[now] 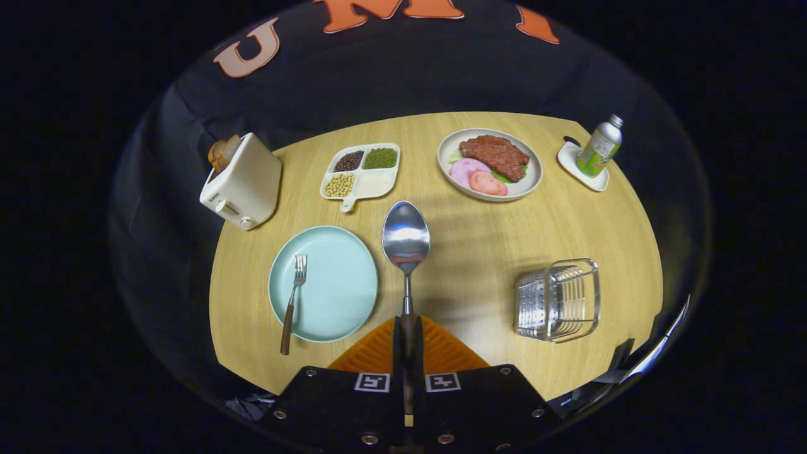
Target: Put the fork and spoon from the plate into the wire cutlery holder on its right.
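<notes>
— Gripper view first: what are the fingers doing?

— The gripper [408, 337] is clamped on the silver metal spoon with a dark handle [406, 243]. Both fingers press the handle from either side, and the spoon sticks straight ahead of them, its bowl raised above the light wooden round table [479, 252].

— And the fork?

— The metal fork with a brown wooden handle [292, 296] lies on the pale blue round plate [334, 284], to the left of the fingers. Its tines point far, and the handle end hangs over the plate's near rim.

— Where is the holder?

— The silver wire cutlery holder [558, 299] stands on the table to the right of the fingers, well apart from the spoon and from the plate. The spoon sits between plate and holder, just beside the plate's right rim.

— Anything else on the table?

— On the far side, from left to right: a white toaster with bread in its slot [243, 183], a white divided dish of beans and grains [362, 173], a white plate with meat and pink slices [490, 165], and a green bottle with a silver cap [600, 148] on a small white tray [577, 167].
</notes>
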